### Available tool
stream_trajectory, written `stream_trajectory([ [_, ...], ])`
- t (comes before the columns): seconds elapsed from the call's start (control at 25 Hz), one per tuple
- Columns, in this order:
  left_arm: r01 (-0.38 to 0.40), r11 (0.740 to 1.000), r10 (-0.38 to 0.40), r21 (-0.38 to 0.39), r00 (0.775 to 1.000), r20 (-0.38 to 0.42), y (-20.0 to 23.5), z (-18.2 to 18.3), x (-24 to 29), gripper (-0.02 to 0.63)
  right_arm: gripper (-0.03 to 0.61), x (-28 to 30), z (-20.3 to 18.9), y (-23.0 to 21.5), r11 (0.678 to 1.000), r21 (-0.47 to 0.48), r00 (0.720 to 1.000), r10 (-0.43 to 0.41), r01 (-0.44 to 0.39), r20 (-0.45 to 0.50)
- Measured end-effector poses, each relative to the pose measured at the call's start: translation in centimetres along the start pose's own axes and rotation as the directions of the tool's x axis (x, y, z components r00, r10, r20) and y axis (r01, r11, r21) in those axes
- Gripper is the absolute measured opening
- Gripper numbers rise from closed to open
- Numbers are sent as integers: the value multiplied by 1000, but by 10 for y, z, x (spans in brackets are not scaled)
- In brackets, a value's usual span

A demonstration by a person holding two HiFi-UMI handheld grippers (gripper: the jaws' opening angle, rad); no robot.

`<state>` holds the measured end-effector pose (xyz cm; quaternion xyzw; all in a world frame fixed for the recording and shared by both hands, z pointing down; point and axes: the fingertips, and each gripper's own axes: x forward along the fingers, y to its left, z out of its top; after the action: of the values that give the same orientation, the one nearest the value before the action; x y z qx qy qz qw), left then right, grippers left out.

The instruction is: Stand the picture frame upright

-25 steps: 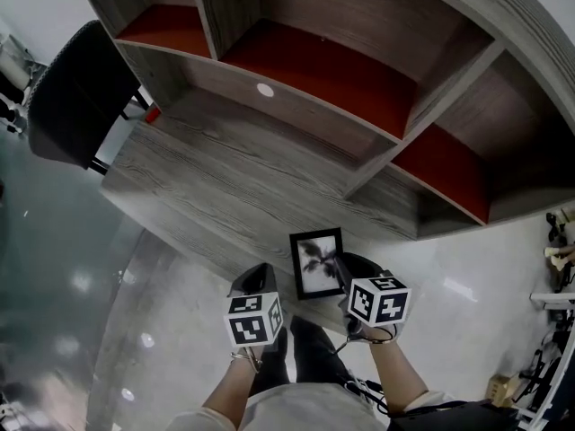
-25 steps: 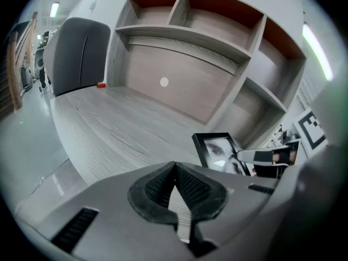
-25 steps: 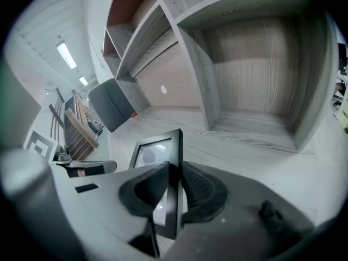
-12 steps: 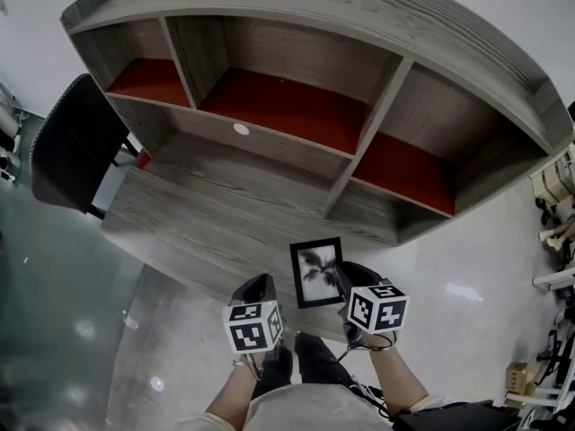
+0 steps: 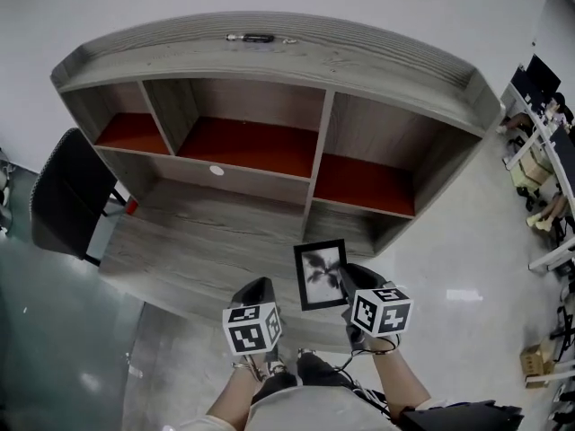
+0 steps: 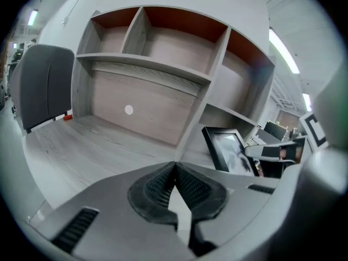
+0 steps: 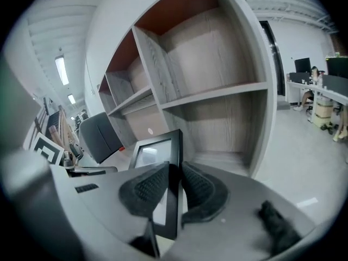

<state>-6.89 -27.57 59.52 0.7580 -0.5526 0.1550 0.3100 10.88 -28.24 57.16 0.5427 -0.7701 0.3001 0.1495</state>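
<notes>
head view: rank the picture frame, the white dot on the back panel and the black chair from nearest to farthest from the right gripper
1. picture frame, held in the right gripper at the front of the desk.
2. white dot, on the back panel, up and to the left.
3. black chair, past the desk's left end.

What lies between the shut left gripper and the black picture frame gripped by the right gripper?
Nothing but bare grey wooden desktop. The left gripper view shows no object between the left gripper and the black picture frame.
</notes>
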Motion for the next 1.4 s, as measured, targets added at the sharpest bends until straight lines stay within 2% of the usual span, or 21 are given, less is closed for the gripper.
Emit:
stream_trajectory([
  [0.32,47,997,-51,60,997,55,-27,33,-6,12,86,-34,40,-10,999,19,991,-43,41,126],
  [0.64,84,990,-98,112,986,131,-50,82,-9,12,86,-64,73,-28,994,40,966,-107,100,234],
  [1.08,154,970,-197,187,952,236,-100,149,-20,12,86,-112,127,-32,988,19,914,-149,153,377],
  [1.4,163,956,-234,246,928,291,-123,185,-40,12,86,-145,161,-32,979,5,873,-185,205,451],
])
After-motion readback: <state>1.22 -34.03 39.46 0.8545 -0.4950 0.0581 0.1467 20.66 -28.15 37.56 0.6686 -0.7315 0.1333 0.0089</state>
